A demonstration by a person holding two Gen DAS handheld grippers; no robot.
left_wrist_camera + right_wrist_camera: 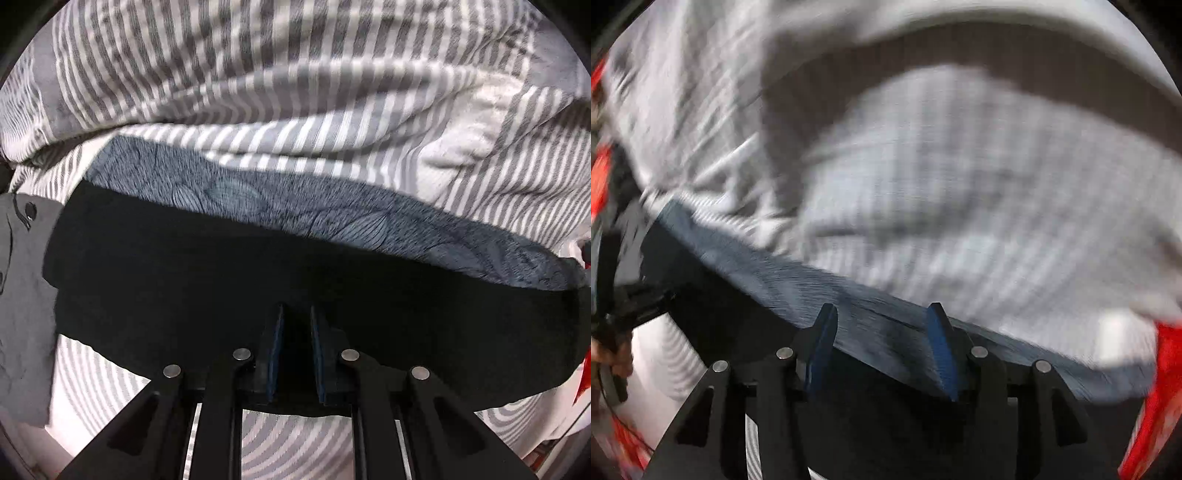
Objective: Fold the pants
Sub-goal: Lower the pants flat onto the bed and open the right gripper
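Black pants (221, 280) lie as a wide dark band across a striped bed cover (295, 110). My left gripper (297, 314) has its blue-padded jaws nearly closed on the near edge of the pants, with black cloth between them. In the blurred right wrist view, my right gripper (882, 314) is open with its blue pads (938, 343) wide apart, over the far edge of the pants (738, 325). The left gripper (624, 295) shows at the left edge of that view.
A blue-grey leaf-patterned cloth (332, 214) lies just beyond the pants. A grey garment (22, 295) lies at the left. A bunched striped quilt (942, 184) rises behind. Red fabric (1160, 387) shows at the right edge.
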